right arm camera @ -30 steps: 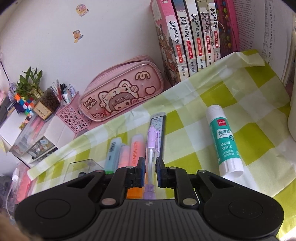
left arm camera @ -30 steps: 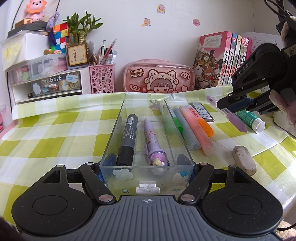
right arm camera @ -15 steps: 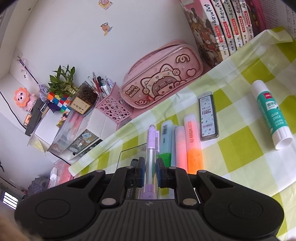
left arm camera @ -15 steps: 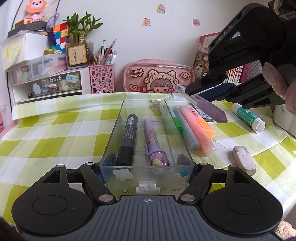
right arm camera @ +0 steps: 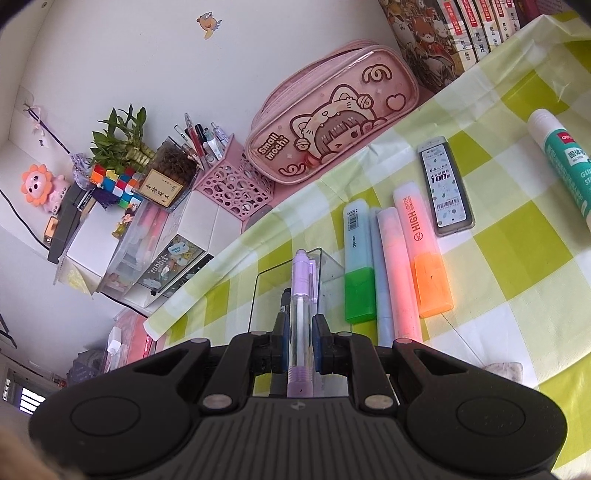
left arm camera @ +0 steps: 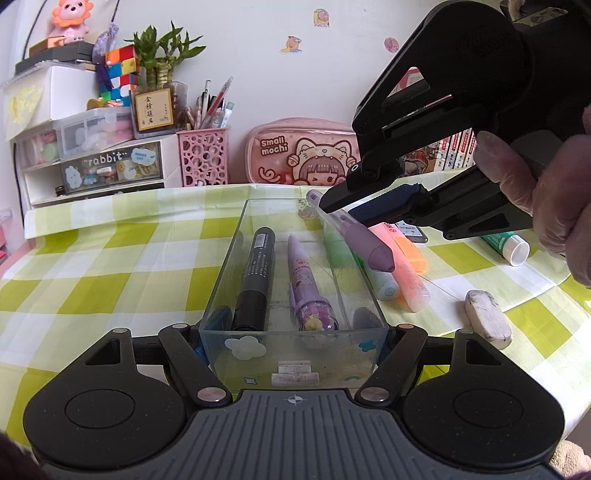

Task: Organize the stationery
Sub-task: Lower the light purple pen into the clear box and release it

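My left gripper [left arm camera: 293,325] is shut on the near end of a clear plastic box [left arm camera: 236,258] that holds a black marker [left arm camera: 255,273] and a purple pen [left arm camera: 308,288]. My right gripper [left arm camera: 354,206] is shut on a purple mechanical pencil [left arm camera: 364,243] and holds it tilted above the box's right wall. In the right wrist view the pencil [right arm camera: 301,306] lies between my fingers [right arm camera: 299,345], over the box's far corner [right arm camera: 327,264]. Green [right arm camera: 356,266], pink [right arm camera: 397,277] and orange [right arm camera: 421,254] highlighters lie on the cloth to the right of the box.
A lead case [right arm camera: 445,186], a glue stick [right arm camera: 563,162] and a grey eraser [left arm camera: 487,319] lie on the checked cloth to the right. A pink pencil case [left arm camera: 303,151], a pink pen cup [left arm camera: 203,155], drawers [left arm camera: 92,162] and books [right arm camera: 461,33] line the back wall.
My right gripper has carried the purple pencil up and to the left, from beside the glue stick to above the box's right side. The left gripper and box have not moved.
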Tool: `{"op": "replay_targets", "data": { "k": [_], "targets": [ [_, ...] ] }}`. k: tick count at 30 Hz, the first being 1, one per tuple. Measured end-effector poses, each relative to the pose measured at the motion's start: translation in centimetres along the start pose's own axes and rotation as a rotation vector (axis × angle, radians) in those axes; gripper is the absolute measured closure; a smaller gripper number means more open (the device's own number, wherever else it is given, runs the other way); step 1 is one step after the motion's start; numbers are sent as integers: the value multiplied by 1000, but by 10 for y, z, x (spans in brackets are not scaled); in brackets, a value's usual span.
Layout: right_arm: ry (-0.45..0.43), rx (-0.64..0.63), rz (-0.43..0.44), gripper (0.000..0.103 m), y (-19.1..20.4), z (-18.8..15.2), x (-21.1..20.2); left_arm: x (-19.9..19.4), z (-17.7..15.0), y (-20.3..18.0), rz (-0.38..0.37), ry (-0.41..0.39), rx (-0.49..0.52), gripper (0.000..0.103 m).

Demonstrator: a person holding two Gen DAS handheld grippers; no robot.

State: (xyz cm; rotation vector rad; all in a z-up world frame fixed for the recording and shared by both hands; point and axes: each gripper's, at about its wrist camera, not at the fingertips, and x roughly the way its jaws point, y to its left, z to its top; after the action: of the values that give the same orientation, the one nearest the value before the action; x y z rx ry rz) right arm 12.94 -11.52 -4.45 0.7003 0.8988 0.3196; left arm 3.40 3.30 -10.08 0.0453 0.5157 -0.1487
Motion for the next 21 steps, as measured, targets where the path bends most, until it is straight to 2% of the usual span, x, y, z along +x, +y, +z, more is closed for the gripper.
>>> {"op": "replay_targets", "data": {
  "k": [10, 21],
  "targets": [
    [-22, -67, -58, 84, 11, -4, 1, 0, 0, 0, 0, 0, 0, 29],
    [-28, -96, -68, 82, 12, -4, 0, 0, 0, 0, 0, 0, 0, 29]
  ]
}}
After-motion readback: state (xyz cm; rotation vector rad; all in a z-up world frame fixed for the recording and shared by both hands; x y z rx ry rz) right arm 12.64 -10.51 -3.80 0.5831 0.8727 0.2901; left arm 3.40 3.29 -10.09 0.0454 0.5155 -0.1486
